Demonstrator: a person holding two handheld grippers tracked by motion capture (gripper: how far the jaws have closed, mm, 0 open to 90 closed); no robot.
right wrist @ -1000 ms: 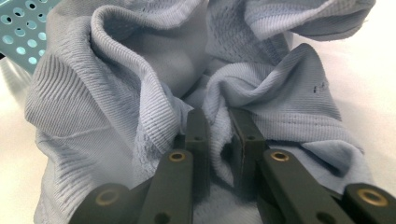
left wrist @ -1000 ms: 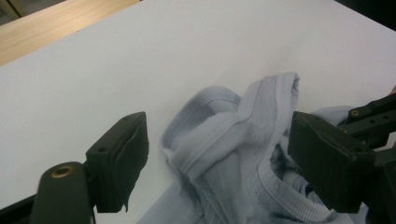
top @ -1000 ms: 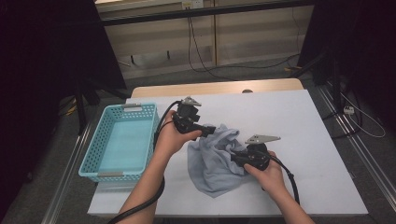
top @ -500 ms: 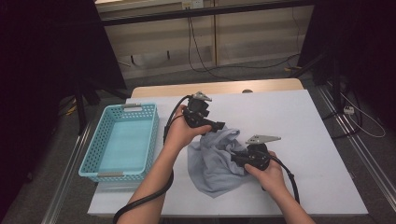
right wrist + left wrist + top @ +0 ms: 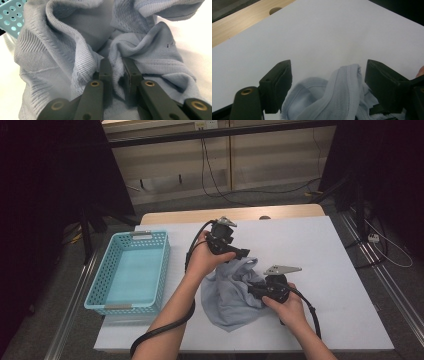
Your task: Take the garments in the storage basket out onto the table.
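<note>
Two grippers are working one crumpled light-blue garment (image 5: pixel 230 292) near the middle of the white table (image 5: pixel 320 250), so here's the layout. The cloth sits in a rumpled heap between the person's two hands, well right of the turquoise basket (image 5: pixel 131 270) that rests at the table's left edge.

Right gripper (image 5: pixel 260 290) is the one doing the holding. In the right gripper view its jaws are pinched nearly together with a ribbed fold of the fabric (image 5: pixel 117 65) squeezed between them, so it's clamped on the cloth. A corner of the basket (image 5: pixel 11 15) peeks in at the top left of that view, beyond the heap.

Left gripper (image 5: pixel 242 254) sits at the far edge of the heap, held in the person's left hand (image 5: pixel 205 262). From its own camera the jaws stand wide apart, and a raised ribbed edge of the garment (image 5: pixel 347 85) pokes up between them, closer to the jaw on the right of the frame. Neither pad looks pressed on it, so that one's open, not gripping. Bare white tabletop (image 5: pixel 324 32) stretches beyond the jaws, with a strip of wooden edge (image 5: pixel 244 22) and a round hole at the far side.
</note>
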